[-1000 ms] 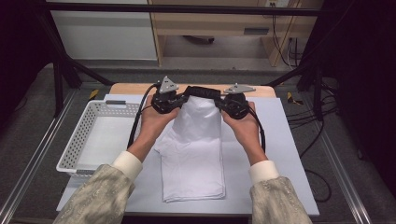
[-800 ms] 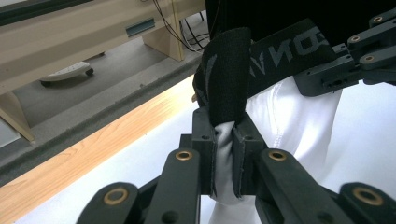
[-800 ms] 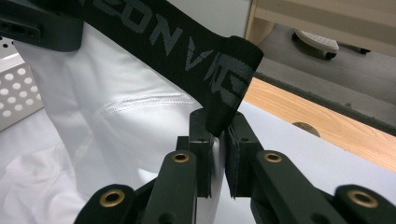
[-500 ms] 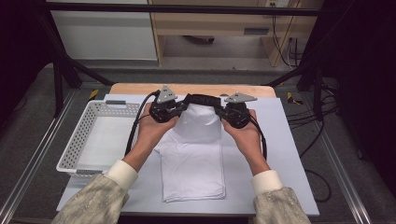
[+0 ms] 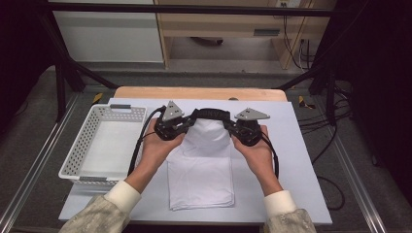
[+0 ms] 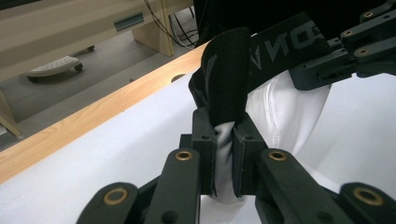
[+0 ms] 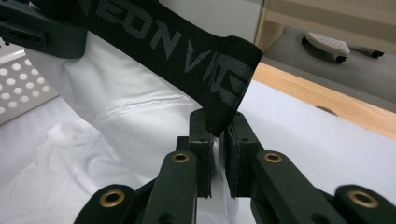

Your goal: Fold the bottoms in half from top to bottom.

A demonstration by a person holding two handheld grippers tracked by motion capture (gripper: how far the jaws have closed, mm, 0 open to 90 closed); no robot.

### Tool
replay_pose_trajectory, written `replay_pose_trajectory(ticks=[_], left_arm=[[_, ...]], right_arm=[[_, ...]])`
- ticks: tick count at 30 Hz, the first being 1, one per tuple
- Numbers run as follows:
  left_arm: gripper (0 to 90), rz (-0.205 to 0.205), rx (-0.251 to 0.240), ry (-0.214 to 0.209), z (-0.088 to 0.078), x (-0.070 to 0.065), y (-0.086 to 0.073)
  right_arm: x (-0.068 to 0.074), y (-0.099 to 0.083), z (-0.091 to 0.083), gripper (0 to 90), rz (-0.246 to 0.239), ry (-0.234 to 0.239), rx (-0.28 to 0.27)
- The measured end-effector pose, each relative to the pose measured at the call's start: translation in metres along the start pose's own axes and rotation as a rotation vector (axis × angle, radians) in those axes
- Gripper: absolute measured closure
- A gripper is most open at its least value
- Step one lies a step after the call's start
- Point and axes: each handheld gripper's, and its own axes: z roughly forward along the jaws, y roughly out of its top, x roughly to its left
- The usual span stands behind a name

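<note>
Two grippers hold up the far end of white underwear by its black waistband.

In the high view, the left gripper (image 5: 182, 130) and the right gripper (image 5: 234, 131) are in the middle of the frame, each one clamped on one end of the waistband (image 5: 210, 113), which stretches between them. The underwear (image 5: 201, 177) hangs down from the band, and its lower part lies flat on the white table mat (image 5: 291, 165), toward the bottom centre of the frame. In the left gripper view the jaws pinch white cloth just under the waistband (image 6: 224, 84). In the right gripper view the jaws close on the folded band end (image 7: 224, 88). A white basket (image 5: 77, 150) stands at the left of the high view, apart from the cloth.
</note>
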Motion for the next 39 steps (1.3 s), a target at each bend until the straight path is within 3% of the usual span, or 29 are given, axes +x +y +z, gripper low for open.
replay_pose_trajectory(ticks=[3,4,7,13,21,26,31,34,36,39], left_arm=[[81.9,-0.008,0.0,-0.01,-0.002,-0.003,-0.005],[82.0,0.006,0.003,-0.006,-0.003,-0.006,-0.007],[81.9,0.042,0.007,0.009,-0.005,-0.013,-0.013],[82.0,0.019,0.007,-0.015,-0.005,-0.019,-0.024],[82.0,0.052,0.01,-0.011,-0.006,-0.029,-0.034],[82.0,0.04,0.022,-0.01,-0.007,-0.031,-0.045],[81.9,0.055,0.019,0.001,-0.01,-0.032,-0.054],[82.0,0.03,0.023,-0.011,-0.012,-0.033,-0.061],[81.9,0.06,0.028,-0.004,-0.014,-0.037,-0.066],[81.9,0.046,0.029,-0.007,-0.016,-0.039,-0.073]], right_arm=[[0.002,-0.004,-0.001,82.9,0.0,0.003,0.001],[0.007,-0.009,-0.002,82.8,-0.02,0.0,0.004],[0.011,-0.014,-0.003,82.8,-0.018,0.002,0.002],[0.013,-0.027,-0.004,82.8,-0.014,0.006,0.01],[0.017,-0.043,-0.008,82.7,0.001,0.018,-0.007],[0.019,-0.051,-0.007,82.7,0.019,0.033,-0.01],[0.025,-0.056,-0.008,82.7,-0.002,0.045,-0.001],[0.03,-0.058,-0.008,82.7,-0.002,0.049,0.005],[0.034,-0.06,-0.007,82.7,-0.018,0.05,0.018],[0.036,-0.062,-0.004,82.7,-0.02,0.055,0.028]])
